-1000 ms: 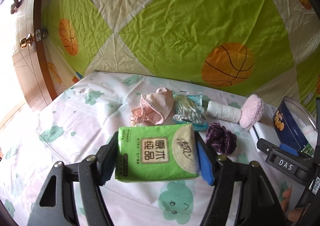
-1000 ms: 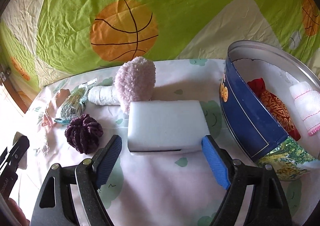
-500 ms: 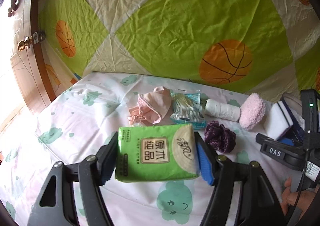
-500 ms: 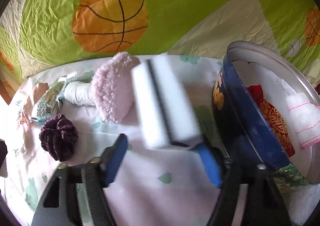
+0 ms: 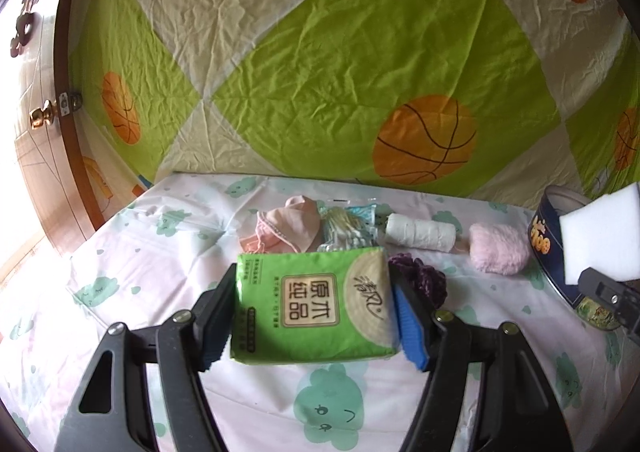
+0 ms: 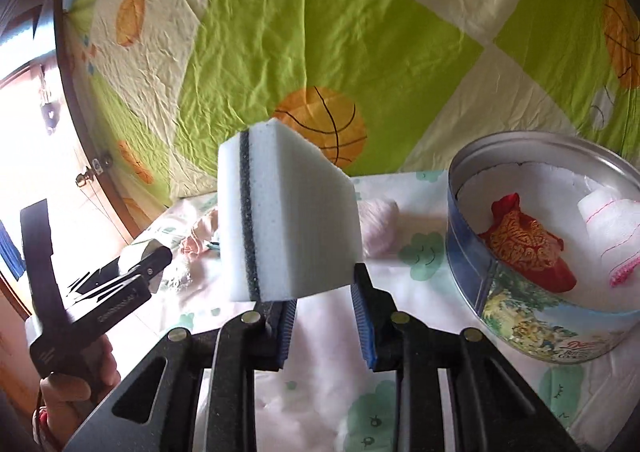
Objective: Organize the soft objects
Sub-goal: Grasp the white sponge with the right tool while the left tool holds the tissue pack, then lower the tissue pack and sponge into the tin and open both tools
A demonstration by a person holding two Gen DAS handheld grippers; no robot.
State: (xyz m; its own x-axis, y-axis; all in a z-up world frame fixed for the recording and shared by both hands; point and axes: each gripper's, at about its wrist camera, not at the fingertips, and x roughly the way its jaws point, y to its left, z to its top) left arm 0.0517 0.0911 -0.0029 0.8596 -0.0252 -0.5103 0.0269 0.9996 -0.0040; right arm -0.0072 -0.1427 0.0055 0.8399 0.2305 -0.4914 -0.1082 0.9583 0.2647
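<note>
From the left wrist camera, the left gripper (image 5: 314,312) is clamped on a green tissue pack (image 5: 314,310), the pack squeezed flat between both pads and held above the cloud-print sheet (image 5: 168,260). Just beyond its fingertips lie a pink cloth (image 5: 286,228), a bag of cotton swabs (image 5: 350,226), a white roll (image 5: 420,232), a purple scrunchie (image 5: 424,278) and a pink puff (image 5: 498,254). Far to its right the white sponge (image 5: 600,236) shows in front of the blue tin (image 5: 548,240).

From the right wrist camera, the right gripper (image 6: 326,318) pinches that sponge at its lower edge only (a shallow hold), so the block stands tall and tilted above the fingers. The tin sits ahead and to the right, already holding a red pouch (image 6: 524,242) and a white bundle (image 6: 614,219).

To finish well, carry the sponge over the rim before releasing, keeping pressure steady, since foam gripped so low may pivot or slip.
</note>
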